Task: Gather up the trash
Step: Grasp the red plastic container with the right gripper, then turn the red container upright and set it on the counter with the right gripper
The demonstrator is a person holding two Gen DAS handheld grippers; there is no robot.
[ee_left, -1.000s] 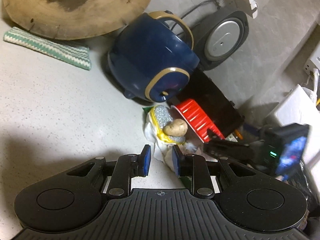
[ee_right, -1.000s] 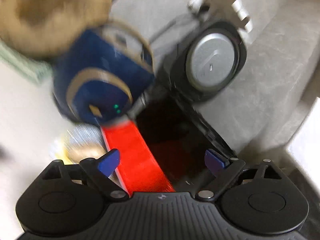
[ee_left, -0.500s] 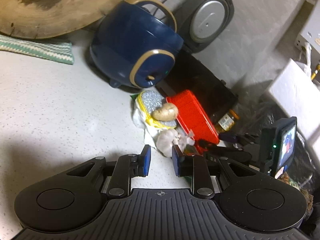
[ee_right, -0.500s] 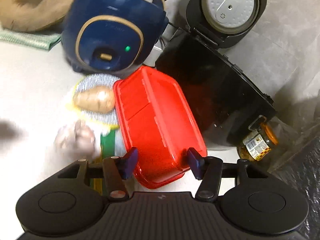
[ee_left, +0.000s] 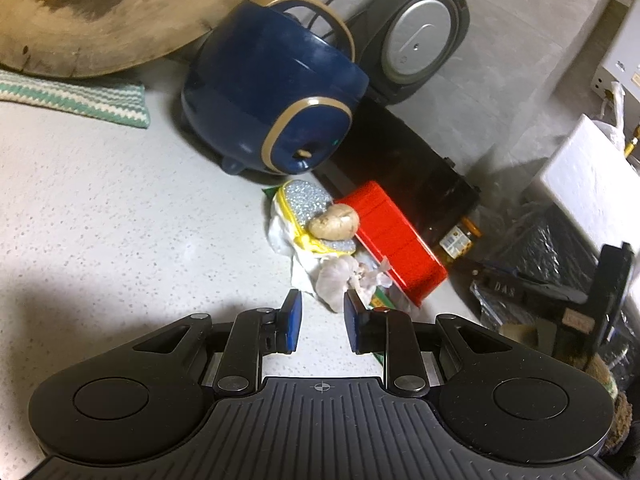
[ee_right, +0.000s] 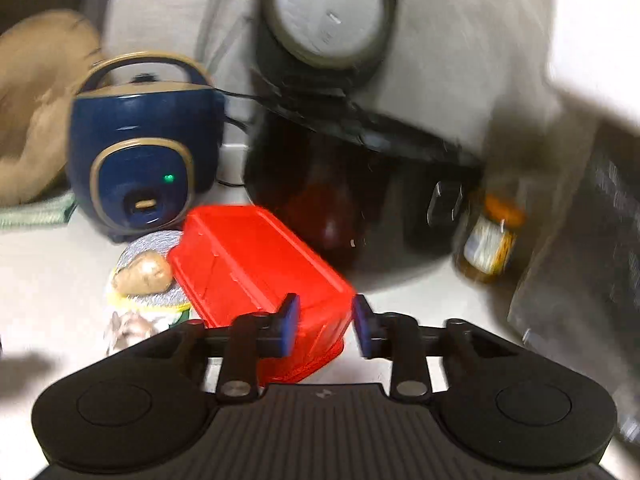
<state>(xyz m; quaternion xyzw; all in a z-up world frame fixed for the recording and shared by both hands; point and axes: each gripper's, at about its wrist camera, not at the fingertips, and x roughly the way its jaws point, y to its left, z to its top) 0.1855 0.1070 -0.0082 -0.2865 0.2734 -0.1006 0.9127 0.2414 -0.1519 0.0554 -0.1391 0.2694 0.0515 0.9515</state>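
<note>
Our right gripper (ee_right: 324,322) has just been closing its jaws around the near corner of the red container (ee_right: 256,264), though we cannot tell whether the pads press on it. Our left gripper (ee_left: 320,322) stands partly open and empty, with a garlic bulb (ee_left: 334,278) just beyond its tips. Farther out lie a potato (ee_left: 334,222) on a scrub pad (ee_left: 304,202), then the blue rice cooker (ee_left: 272,108).

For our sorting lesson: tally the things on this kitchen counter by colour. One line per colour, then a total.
Red: 1, the box
Dark blue: 1, the rice cooker
Black: 1, the open cooker
Green and white: 1, the striped cloth
Brown: 2, the potato and the wooden board
Total: 6
</note>
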